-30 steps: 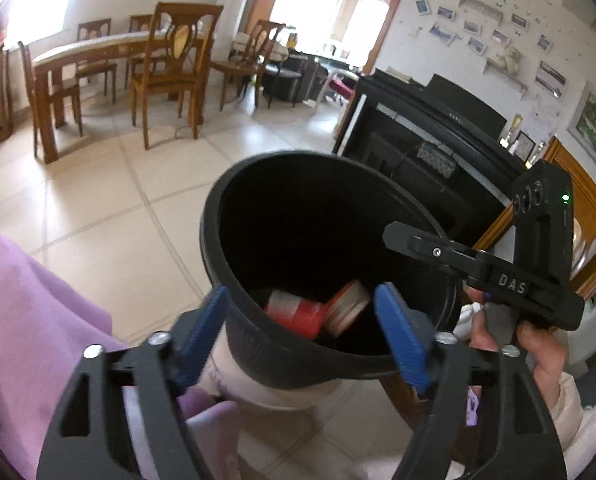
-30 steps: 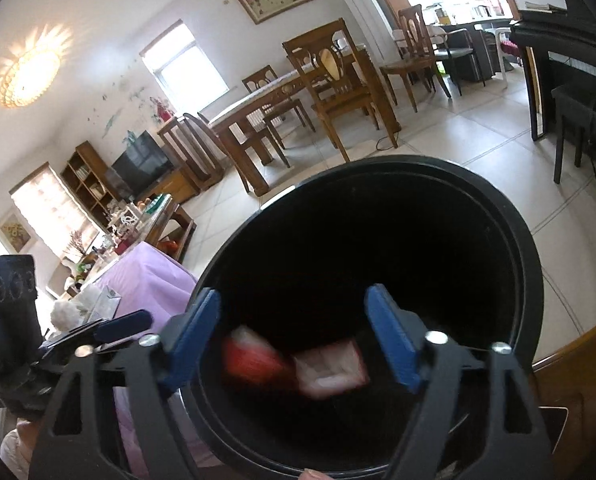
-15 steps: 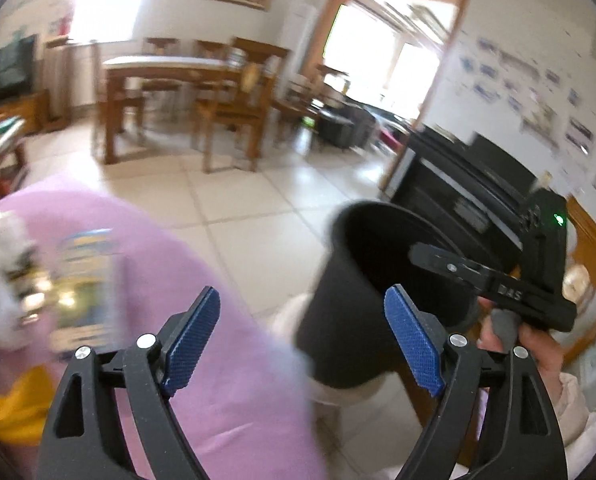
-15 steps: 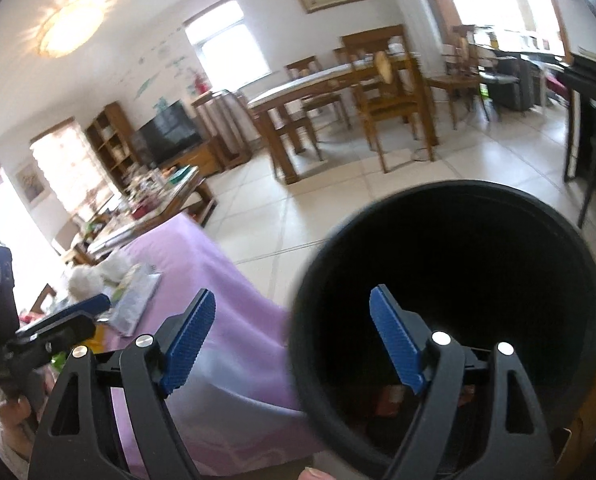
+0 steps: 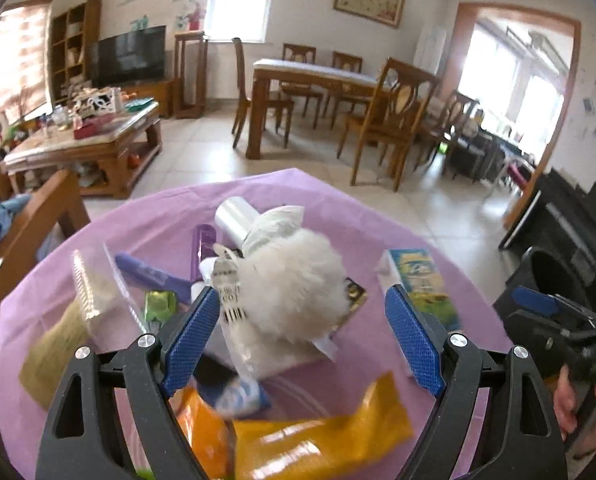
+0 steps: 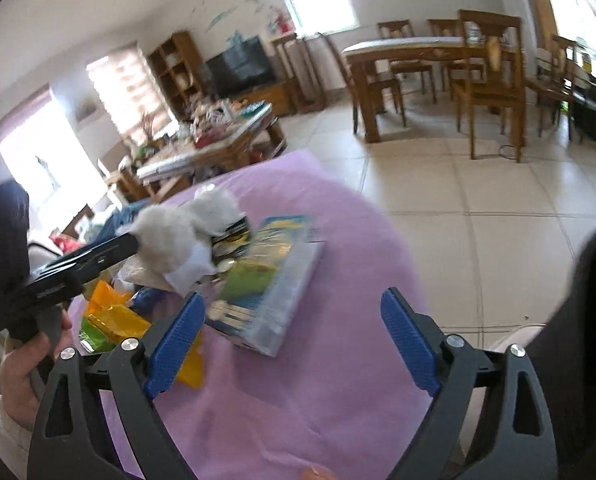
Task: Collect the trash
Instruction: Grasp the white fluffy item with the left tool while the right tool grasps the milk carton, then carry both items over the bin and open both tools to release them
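Litter [image 5: 294,292] on table [image 5: 330,204], bin [image 5: 546,280] right

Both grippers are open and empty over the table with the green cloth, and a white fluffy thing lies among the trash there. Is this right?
One thing is wrong: the cloth is purple, not green, as the left wrist view shows. The rest stands: the left gripper and the right gripper are open with nothing between the jaws, and the white fluffy thing lies among the trash on the table.

Orange packet [image 5: 318,444] cut off below (blurred too), black bin [image 6: 586,344] clipped right
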Demonstrator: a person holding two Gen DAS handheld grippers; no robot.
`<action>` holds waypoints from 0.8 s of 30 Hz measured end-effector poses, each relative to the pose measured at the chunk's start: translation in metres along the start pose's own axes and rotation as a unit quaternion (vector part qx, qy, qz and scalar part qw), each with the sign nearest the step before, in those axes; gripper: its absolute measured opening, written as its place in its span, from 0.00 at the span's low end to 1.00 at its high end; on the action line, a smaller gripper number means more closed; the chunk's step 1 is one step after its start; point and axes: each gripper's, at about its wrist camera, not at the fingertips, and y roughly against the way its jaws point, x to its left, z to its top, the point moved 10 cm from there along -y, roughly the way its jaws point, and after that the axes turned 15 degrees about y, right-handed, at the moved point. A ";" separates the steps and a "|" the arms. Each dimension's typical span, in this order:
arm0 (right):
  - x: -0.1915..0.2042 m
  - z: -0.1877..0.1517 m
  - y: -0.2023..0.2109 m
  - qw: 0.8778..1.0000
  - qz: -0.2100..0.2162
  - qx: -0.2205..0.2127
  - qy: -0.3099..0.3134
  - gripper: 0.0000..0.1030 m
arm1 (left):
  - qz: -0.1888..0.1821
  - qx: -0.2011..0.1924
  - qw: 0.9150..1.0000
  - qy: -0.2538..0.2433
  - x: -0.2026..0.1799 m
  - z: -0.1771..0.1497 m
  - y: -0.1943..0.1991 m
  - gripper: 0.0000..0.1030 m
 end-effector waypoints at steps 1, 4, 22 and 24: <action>0.010 0.002 -0.012 1.000 0.003 0.011 0.006 0.88 | 0.000 0.003 1.000 -0.006 0.001 0.003 -0.006 0.81; 0.024 0.005 -0.031 0.999 0.003 0.033 0.018 0.88 | 0.012 0.011 1.000 -0.018 -0.001 0.008 -0.021 0.73; 0.019 -0.007 -0.060 0.998 -0.021 0.060 0.020 0.46 | -0.058 0.004 0.998 0.013 -0.002 -0.003 -0.013 0.39; 0.017 -0.006 -0.051 0.999 -0.007 0.041 0.010 0.46 | -0.072 -0.003 0.997 0.013 -0.008 -0.004 -0.002 0.39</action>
